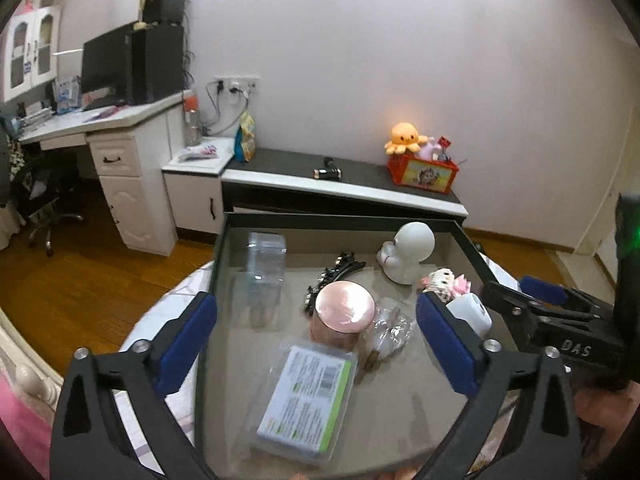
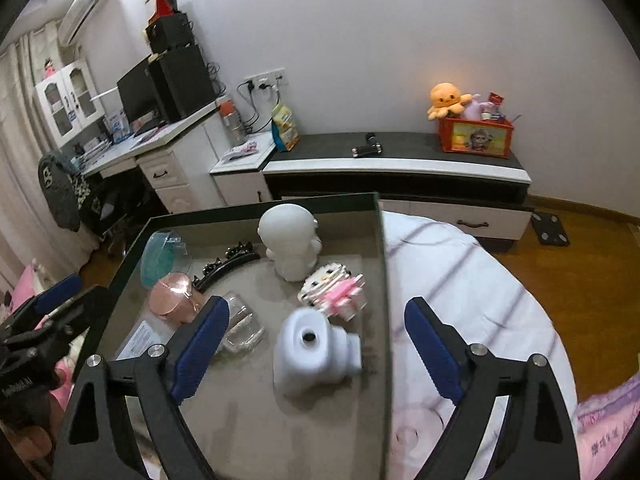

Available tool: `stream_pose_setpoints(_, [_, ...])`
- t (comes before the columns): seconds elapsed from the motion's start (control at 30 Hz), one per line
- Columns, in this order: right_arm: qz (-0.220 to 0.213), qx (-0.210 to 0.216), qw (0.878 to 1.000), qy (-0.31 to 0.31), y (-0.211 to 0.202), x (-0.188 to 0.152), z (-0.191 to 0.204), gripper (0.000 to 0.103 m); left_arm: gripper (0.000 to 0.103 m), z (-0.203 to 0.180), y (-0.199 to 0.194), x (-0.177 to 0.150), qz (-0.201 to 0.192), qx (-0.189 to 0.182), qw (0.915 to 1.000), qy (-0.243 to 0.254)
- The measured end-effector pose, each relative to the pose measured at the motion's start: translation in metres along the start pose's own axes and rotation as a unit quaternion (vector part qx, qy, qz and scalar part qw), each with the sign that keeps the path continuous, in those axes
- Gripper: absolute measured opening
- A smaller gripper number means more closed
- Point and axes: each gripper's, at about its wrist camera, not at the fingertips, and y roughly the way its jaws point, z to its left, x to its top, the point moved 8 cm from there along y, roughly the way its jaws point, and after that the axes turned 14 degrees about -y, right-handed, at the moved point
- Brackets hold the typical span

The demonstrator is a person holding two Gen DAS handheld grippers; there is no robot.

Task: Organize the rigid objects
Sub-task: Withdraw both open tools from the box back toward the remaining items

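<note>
Tray (image 2: 382, 280) holds the white plastic camera-shaped toy (image 2: 316, 354) between my right gripper (image 2: 316, 344) fingers, spread wide, empty. I judge it light, rigid, smooth; grasp its flat sides.

The letters "DAS" are printed in white on the right hand-held gripper (image 1: 516, 292); other labels are illegible.

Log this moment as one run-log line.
left gripper: open, empty, over tray | right gripper: open, empty, above white camera | objects: in tray
</note>
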Motion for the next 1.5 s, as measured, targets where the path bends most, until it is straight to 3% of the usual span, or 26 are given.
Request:
stream_pose_setpoints(0.43, [-0.035, -0.017, 0.999, 0.014, -0.092, -0.036, 0.017, 0.091, 0.103, 0.018, -0.092, -0.028, -0.029, 0.002, 0.9996, 0.002])
stream_pose_setpoints(0.87, [-0.08, -0.036, 0.996, -0.003, -0.173, -0.074, 0.062, 0.091, 0.103, 0.023, -0.172, -0.055, -0.068, 0.016, 0.9975, 0.004])
stream_pose_setpoints(1.13, [-0.086, -0.053, 0.995, -0.006, -0.203, -0.097, 0.072, 0.091, 0.103, 0.037, -0.202, -0.082, -0.068, 0.027, 0.9973, -0.009])
stream_pose_setpoints(1.5, [-0.1, -0.055, 0.993, -0.022, -0.22, -0.101, 0.085, 0.091, 0.103, 0.032, -0.231, -0.097, -0.082, 0.031, 0.9962, 0.001])
